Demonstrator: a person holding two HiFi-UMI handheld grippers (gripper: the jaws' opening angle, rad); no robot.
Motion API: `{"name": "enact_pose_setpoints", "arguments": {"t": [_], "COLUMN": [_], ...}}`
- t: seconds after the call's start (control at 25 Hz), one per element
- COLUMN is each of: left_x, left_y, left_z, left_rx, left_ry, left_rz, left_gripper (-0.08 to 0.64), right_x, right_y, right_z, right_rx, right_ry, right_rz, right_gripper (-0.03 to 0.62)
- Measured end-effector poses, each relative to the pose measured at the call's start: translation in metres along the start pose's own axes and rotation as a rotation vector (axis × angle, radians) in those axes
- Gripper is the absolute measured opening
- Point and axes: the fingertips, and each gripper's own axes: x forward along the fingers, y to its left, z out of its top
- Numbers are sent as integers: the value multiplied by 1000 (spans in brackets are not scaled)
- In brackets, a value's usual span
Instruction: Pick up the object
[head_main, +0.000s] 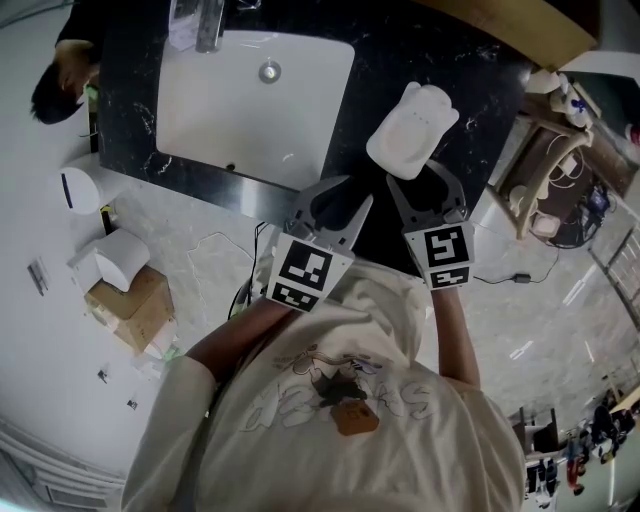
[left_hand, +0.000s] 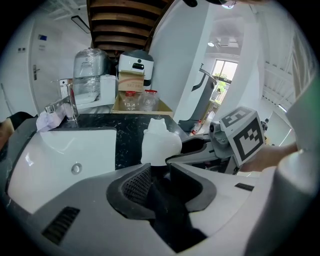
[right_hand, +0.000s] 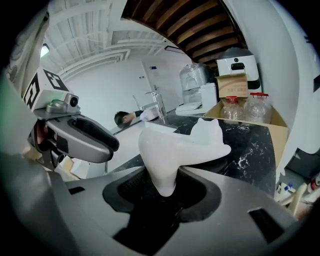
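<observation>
The object is a white, shallow, dish-like piece with two small ear-like bumps (head_main: 412, 128). It hangs tilted over the black marble counter (head_main: 380, 60). My right gripper (head_main: 425, 180) is shut on its near edge; in the right gripper view that edge (right_hand: 175, 145) dips down between the pads of the right gripper (right_hand: 167, 185). My left gripper (head_main: 345, 200) is just to the left, near the counter's front edge. A narrow gap shows between its jaws with nothing in it (left_hand: 160, 175). From the left gripper view the object (left_hand: 160, 142) shows ahead, with the right gripper beside it.
A white sink (head_main: 255, 105) with a faucet (head_main: 208, 25) is set into the counter at left. A cardboard box with jars (left_hand: 137, 100) and a water dispenser (left_hand: 90, 70) stand at the back. A cardboard box (head_main: 130, 300) sits on the floor at left; a wooden rack (head_main: 545, 170) stands at right.
</observation>
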Motion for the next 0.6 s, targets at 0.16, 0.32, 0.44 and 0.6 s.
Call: {"name": "enact_pose_setpoints", "arguments": {"t": [0.16,0.32,0.44,0.6], "left_x": [-3,-8,-11,-16], "left_y": [-6,-13,-17,-23], "left_z": [1,2,3,5], "left_rx": [10,18,26,36], "left_ry": [-11,-19,-29,-44], "left_rz": [2,0,0,2], "left_gripper": [130,130,130,130], "right_x": [-9,-19,-27,-36], "right_y": [4,7,10,14], "right_z": [3,3,5,7], "right_rx": [2,4,2,3], "right_ry": [-25,-45,-65,-93], "right_rz": [2,0,-4,-9], "right_gripper": [196,190,187,181]}}
